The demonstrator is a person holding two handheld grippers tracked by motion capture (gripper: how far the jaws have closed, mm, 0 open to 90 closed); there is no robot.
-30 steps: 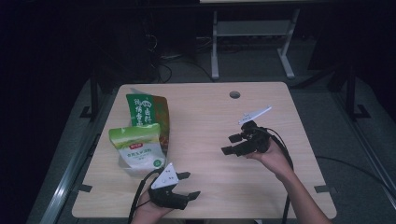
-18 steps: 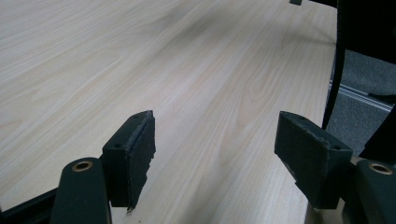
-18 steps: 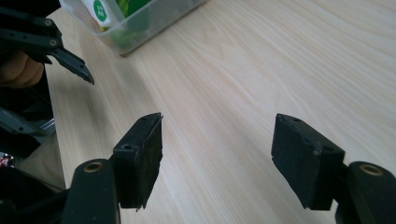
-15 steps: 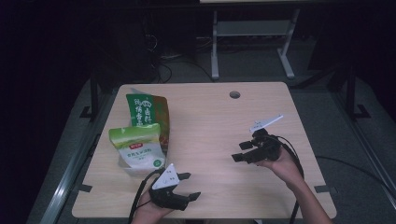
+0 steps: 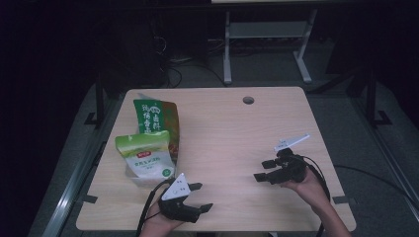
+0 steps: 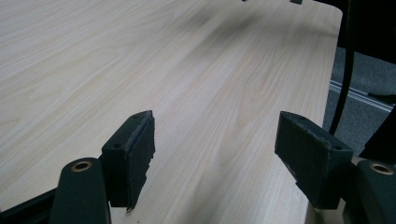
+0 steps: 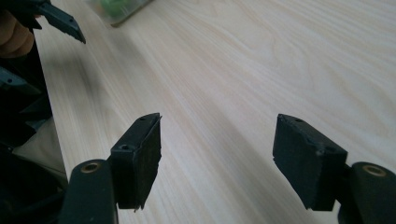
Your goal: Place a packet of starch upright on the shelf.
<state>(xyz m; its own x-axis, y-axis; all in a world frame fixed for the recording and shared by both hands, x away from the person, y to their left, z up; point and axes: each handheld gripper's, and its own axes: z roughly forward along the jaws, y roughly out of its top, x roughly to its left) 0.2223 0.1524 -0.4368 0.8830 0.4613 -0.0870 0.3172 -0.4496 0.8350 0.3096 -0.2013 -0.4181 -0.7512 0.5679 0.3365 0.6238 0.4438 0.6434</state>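
Two snack bags stand at the table's left: a tall green and brown bag (image 5: 154, 121) and, in front of it, a white bag with a green top (image 5: 145, 157). My left gripper (image 5: 202, 196) rests near the front edge, just right of the white bag, pointing right, jaws open on bare wood (image 6: 215, 154). Over the right part of the table my right gripper (image 5: 261, 171) points left, also open with nothing between its pads (image 7: 217, 154). In the right gripper view, the left gripper's jaw (image 7: 60, 21) and a bag's corner (image 7: 122, 8) lie far off.
The light wooden table (image 5: 227, 133) has a round cable hole (image 5: 248, 100) near its back edge. Cables trail from both grippers over the front edge. Behind the table stands a grey metal frame (image 5: 267, 34) on a dark floor.
My right gripper has moved toward the table's right front and sunk lower, still open. The left gripper and both bags have stayed where they were.
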